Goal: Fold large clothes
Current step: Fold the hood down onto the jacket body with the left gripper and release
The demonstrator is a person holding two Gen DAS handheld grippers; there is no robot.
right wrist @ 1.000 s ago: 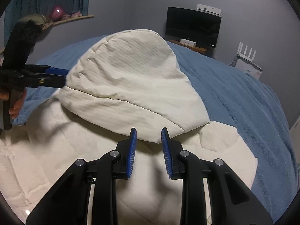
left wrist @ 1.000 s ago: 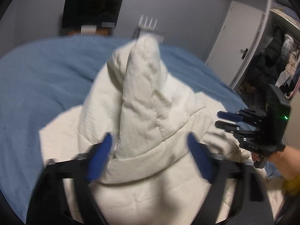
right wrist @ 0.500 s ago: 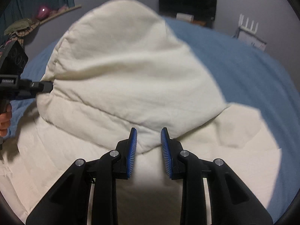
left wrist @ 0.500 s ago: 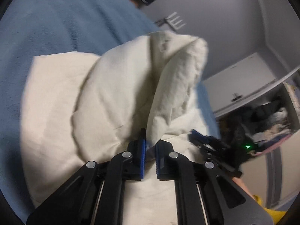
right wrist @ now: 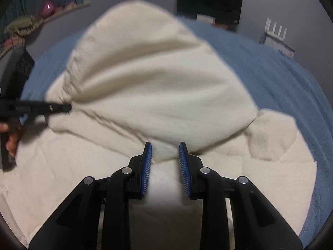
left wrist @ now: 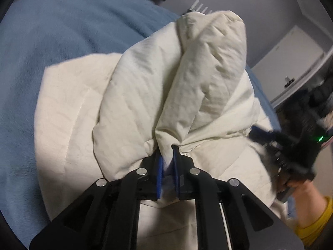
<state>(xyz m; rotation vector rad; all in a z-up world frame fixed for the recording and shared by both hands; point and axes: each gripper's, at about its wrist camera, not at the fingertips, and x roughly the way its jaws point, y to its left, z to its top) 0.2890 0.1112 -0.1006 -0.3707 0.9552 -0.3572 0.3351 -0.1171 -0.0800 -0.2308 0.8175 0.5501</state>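
A large cream quilted cover (left wrist: 145, 95) lies on a blue bed, with one part lifted into a puffy fold (right wrist: 158, 79). My left gripper (left wrist: 166, 156) is shut on an edge of that fold and holds it up; it also shows at the left of the right wrist view (right wrist: 62, 107). My right gripper (right wrist: 165, 156) is partly shut with cream fabric between its blue pads (right wrist: 146, 164), gripping the same fold's lower edge. It also shows blurred at the right of the left wrist view (left wrist: 268, 135).
The blue bedspread (left wrist: 52, 41) surrounds the cover. A dark TV (right wrist: 210, 2) and a white router (right wrist: 276, 35) stand by the far wall. A white door (left wrist: 291, 56) and an open closet (left wrist: 318, 95) are to the right. A shelf (right wrist: 41, 18) is at the far left.
My left gripper went from open to shut on the fold's edge and lifted it. The fold has risen and bunched. My right gripper kept its hold and moved a little.
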